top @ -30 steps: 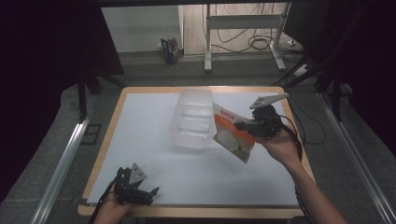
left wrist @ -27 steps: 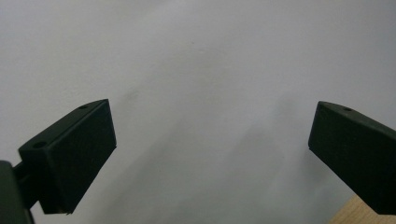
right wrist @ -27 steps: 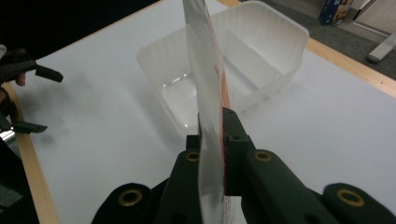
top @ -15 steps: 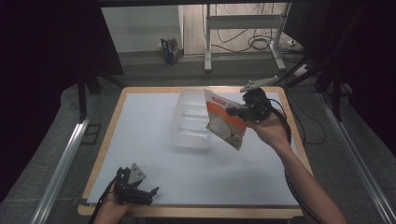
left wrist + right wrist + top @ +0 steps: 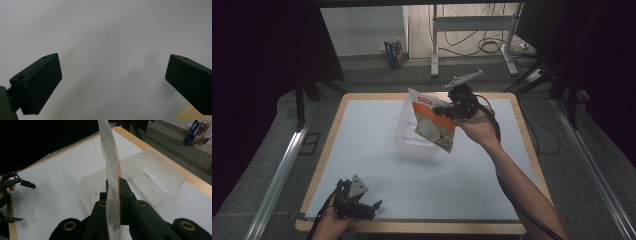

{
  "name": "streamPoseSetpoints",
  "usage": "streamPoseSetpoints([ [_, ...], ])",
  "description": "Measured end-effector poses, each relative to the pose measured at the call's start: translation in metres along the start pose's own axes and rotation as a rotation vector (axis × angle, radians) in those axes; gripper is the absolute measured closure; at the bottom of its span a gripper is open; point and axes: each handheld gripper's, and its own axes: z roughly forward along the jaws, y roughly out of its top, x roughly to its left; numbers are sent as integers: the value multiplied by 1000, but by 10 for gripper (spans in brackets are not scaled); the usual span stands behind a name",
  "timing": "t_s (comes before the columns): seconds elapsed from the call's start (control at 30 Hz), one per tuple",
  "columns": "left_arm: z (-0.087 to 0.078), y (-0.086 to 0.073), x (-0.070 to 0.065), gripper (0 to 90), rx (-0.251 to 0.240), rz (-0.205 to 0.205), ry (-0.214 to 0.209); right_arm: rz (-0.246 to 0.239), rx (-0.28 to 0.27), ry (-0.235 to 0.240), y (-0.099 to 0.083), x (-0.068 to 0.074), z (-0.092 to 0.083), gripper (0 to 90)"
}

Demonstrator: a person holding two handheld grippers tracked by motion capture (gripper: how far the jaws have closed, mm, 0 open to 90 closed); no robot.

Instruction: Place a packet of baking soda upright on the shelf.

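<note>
right gripper [image 5: 443,111] clamping pouch [image 5: 432,126] (upright), above tray [image 5: 160,182]

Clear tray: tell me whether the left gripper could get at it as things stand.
Probably yes. The left gripper rests open at the near table edge, with bare white table between it and the clear tray. The pouch in the right gripper hangs above the tray's right side.

A white surface [image 5: 377,150] with a wooden rim stands on grey floor [image 5: 362,70]; beyond it a small blue box [image 5: 393,52] sits upright by the wall; metal legs [image 5: 472,30] and tangled cables [image 5: 492,45] lie farther right; a metal rail [image 5: 279,172] runs along the left.
</note>
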Motion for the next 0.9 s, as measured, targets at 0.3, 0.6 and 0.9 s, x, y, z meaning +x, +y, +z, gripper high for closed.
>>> streamPoseSetpoints([
  [0.3, 0, 0, 0, 8, 0, -3, -4, -11, 3, 3, 15, 3, 28, 884],
  [0.6, 0, 0, 0, 7, -2, -3, -5, -19, 6, 10, 24, 6, 54, 884],
  [0.9, 0, -1, 0, 7, -4, -3, -7, -23, 23, 7, 22, 8, 78, 884],
])
